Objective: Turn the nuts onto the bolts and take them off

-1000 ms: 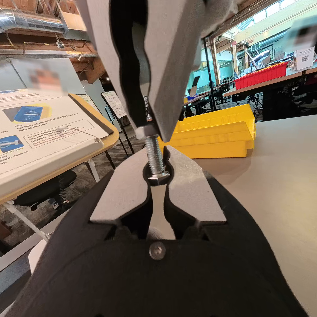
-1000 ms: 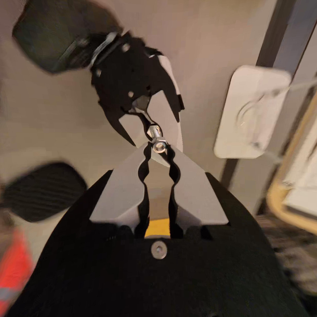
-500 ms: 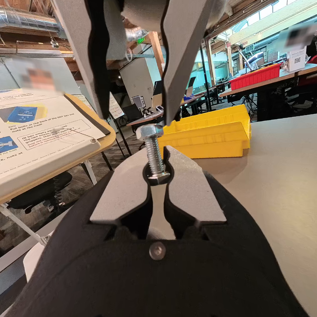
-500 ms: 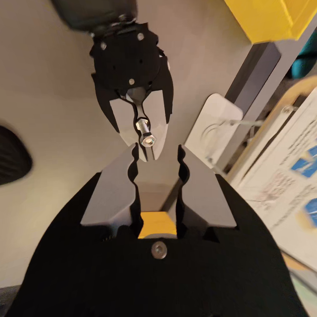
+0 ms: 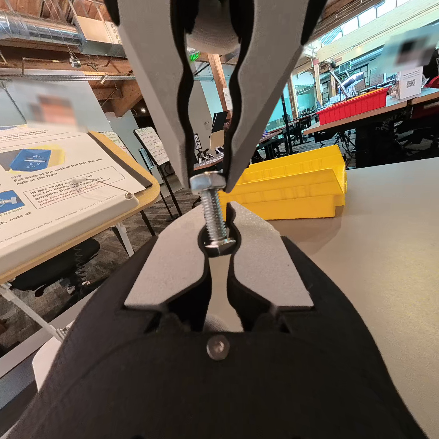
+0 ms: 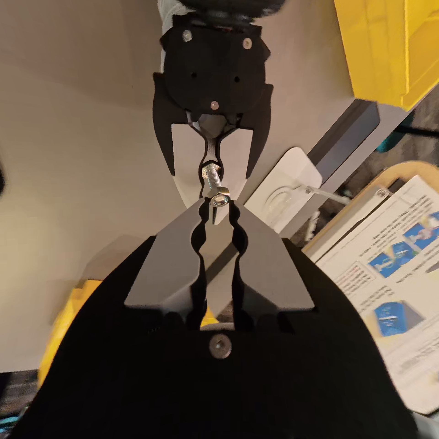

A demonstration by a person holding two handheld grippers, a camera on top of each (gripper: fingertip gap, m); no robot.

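Observation:
A silver bolt stands upright over the grey table. My left gripper is shut on its hex head, at the bolt's lower end. A hex nut sits on the top end of the thread. My right gripper comes down from above and its two fingertips clamp the nut's sides. In the right wrist view my right gripper is shut on the nut, with the bolt running away into the left gripper's pads.
Stacked yellow bins stand on the table just behind the bolt. A board with an instruction sheet is at the left, beyond the table's edge. A white plate hangs at that edge. A red bin is on a far table. Spacing between my two grippers at the tips: around 4 cm.
My right gripper let go of the nut, opened and drew back half a second ago. It has now come back and shut on the nut again. The left gripper holds the bolt still.

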